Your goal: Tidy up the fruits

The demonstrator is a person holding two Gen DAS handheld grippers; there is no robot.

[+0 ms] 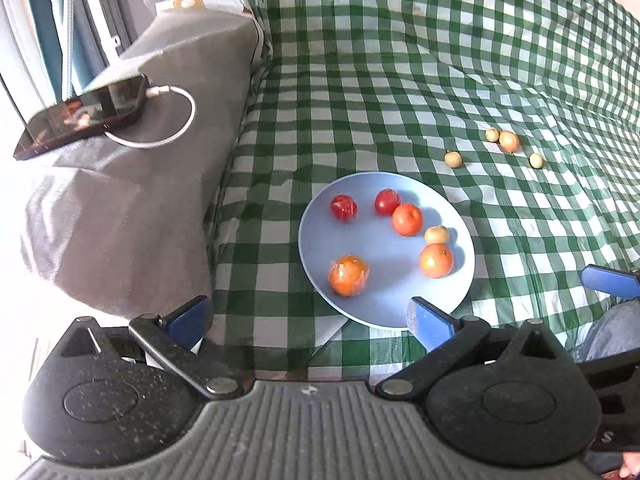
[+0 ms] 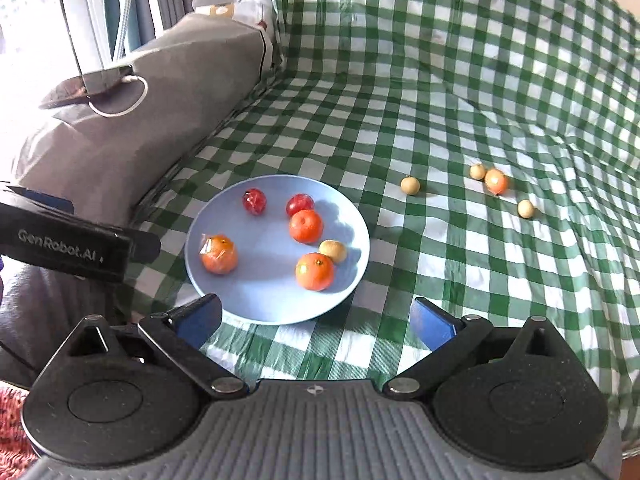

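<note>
1. Left wrist view: my left gripper [image 1: 310,318] hangs low at the near rim of the plate [image 1: 320,280], fingers spread wide, holding nothing.
2. Right wrist view: my right gripper [image 2: 316,316] sits just before the same plate [image 2: 224,296], fingers likewise spread and empty. I judge both are parked open so either can go for a fruit next.
3. Plate contents, six pieces: wrapped orange [image 2: 218,254] at the near left; bare orange [image 2: 314,271] at the near right, touching a small tan fruit [image 2: 333,251]; second bare orange [image 2: 306,226] near the middle, touching one red fruit [image 2: 299,204]; another red fruit [image 2: 254,201] apart at the far left. They lie loosely, a sign of being dropped in one by one.
4. Strays on the checked cloth [image 2: 480,80], all to the right of the plate: lone tan ball [image 2: 410,185] nearest it; farther out, a wrapped orange-pink fruit [image 2: 496,181] touching a tan ball [image 2: 477,171]; a third tan ball [image 2: 525,208] just beside that pair.
5. Judgement: gathering is partly done; four pieces remain, closest to my right gripper.
6. Surface looks soft and rumpled, so round fruit may roll when nudged.
7. Not task items: phone [image 1: 80,120] with white cable [image 1: 176,120], resting on a grey cushion [image 1: 140,200] to the left.
</note>
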